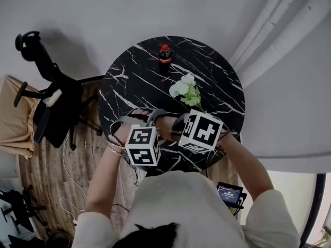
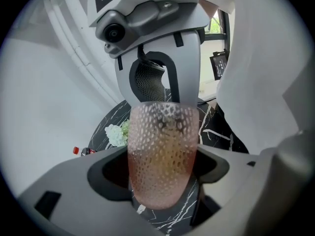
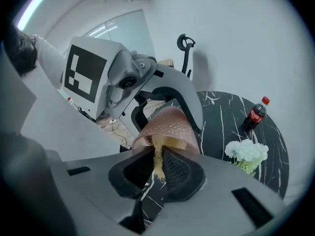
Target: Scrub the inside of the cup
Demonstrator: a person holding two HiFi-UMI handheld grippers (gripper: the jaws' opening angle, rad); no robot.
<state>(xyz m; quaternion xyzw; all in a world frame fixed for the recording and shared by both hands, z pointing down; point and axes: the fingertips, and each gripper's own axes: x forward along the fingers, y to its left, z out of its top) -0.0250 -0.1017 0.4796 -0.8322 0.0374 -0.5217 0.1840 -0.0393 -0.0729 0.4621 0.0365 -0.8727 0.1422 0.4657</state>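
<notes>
Cup (image 2: pixel 162 151): pink, dimpled, translucent. It is off the bench (image 1: pixel 134 81), held over its near edge in front of the person.

L hand-held gripper (image 2: pixel 160 170): clamped on the cup, one pad pressing each side of the wall. Cup base faces the L camera, mouth points away toward R.

R hand-held gripper (image 3: pixel 158 162): jaws nearly together, pinching a thin yellow sponge (image 3: pixel 158 154) (looks like sponge, frayed edge). Jaw tips sit at the cup mouth, sponge running in past the rim. A yellow tint shows thru the cup wall in the left gripper view at approx mid-height, so the sponge prob. reaches partway down, not to the bottom.

Step in hand (judged): scrubbing the inner wall, task mid-way at best.

To do it well:
- L grip firm but not crushing; the wall looks thin and may flex.
- R should go deeper so the sponge meets the bottom, and roll the wrist to sweep the full ring of wall.
- R jaws should stay centred in the mouth; rim contact could lever the cup out of L.
- Pinch on the sponge is narrow, so hard drag may pull it free.

Bottle (image 1: pixel 164 56) and flowers (image 1: pixel 186 89) sit at the far side, well apart from the work.
</notes>
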